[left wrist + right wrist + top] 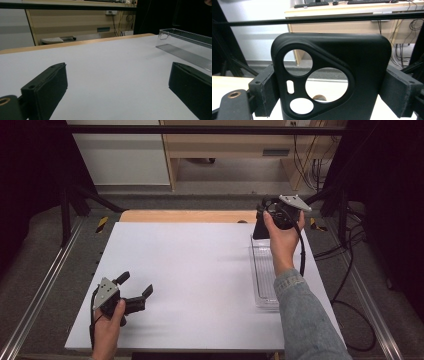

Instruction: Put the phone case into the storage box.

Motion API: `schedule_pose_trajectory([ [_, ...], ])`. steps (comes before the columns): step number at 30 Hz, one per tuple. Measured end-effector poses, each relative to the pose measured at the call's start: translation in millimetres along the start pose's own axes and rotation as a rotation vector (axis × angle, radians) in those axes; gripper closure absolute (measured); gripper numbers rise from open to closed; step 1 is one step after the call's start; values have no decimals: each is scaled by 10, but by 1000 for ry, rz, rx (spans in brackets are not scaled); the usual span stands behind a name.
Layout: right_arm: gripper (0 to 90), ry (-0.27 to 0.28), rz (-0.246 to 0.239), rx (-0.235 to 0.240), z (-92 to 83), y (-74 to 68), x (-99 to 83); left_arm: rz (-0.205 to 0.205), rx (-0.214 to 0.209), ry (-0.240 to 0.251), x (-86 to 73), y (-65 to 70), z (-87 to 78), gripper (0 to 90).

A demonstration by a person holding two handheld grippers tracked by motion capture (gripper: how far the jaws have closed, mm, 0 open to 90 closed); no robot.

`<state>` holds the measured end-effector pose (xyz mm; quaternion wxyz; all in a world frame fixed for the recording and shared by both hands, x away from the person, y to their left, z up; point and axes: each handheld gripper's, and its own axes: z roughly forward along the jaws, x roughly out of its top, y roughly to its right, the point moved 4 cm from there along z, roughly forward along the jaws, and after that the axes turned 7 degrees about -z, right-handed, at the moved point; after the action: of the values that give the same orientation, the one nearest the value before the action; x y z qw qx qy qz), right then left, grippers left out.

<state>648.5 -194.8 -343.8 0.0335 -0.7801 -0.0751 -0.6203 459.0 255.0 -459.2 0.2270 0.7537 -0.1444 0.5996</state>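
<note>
My right tongs are clamped on a black phone case, one pad pressed against each long side of it. In the right gripper view the case stands upright between the jaws, its back toward the camera, and through the round and slotted cutouts I can see the pale table and the floor beyond. From the high view I hold these tongs up over the far right corner of the white table, with the case hanging dark below my hand, just above the far end of a clear plastic tray. The tray lies along the right edge of the table, long and narrow with a ribbed floor, and nothing lies in the part of it that I can see.

My left tongs rest low near the front left corner of the table, jaws spread wide with nothing between them. In the left gripper view the two black pads stand far apart over bare table, and the tray shows off to the right, well apart from them.
</note>
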Motion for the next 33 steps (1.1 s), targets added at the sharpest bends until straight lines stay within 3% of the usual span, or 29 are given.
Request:
schedule_pose_trajectory([
  [12,138,-62,-2,-45,284,73,-267,-5,1,-2,1,-30,-7,21],
  [23,138,-96,42,-64,380,113,-485,-4,0,0,2,-30,-10,21],
  [33,137,-104,24,-72,436,87,-576,-8,-1,3,2,-40,-7,20],
])
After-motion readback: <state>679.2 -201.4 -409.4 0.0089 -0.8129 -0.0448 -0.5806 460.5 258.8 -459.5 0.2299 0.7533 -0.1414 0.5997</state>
